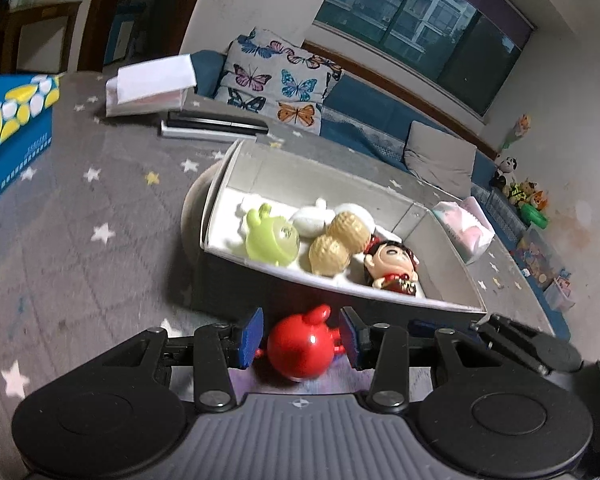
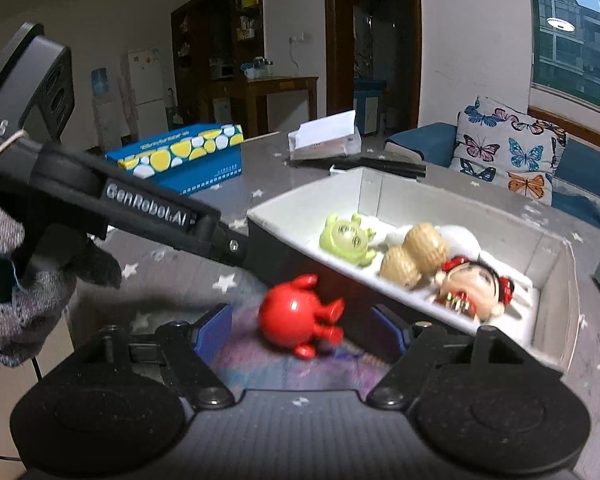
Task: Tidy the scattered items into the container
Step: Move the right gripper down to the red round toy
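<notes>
A red round toy (image 1: 299, 346) lies on the grey starred table just in front of the white box (image 1: 452, 306). My left gripper (image 1: 302, 338) is open with its blue pads on either side of the toy, not touching it. My right gripper (image 2: 308, 330) is also open around the same red toy (image 2: 296, 318). The left gripper's black body (image 2: 148, 212) reaches in from the left. In the box (image 2: 284, 236) lie a green toy (image 1: 270, 240), two tan peanut-like toys (image 1: 338, 246), a white toy (image 1: 310, 218) and a doll (image 1: 392, 266).
A blue box with yellow and white spots (image 1: 8, 128) stands at the far left. A white folder on dark flat devices (image 1: 152, 86) lies behind the white box. A tissue pack (image 1: 466, 230) lies at its right. A sofa with a butterfly cushion (image 1: 278, 80) is beyond.
</notes>
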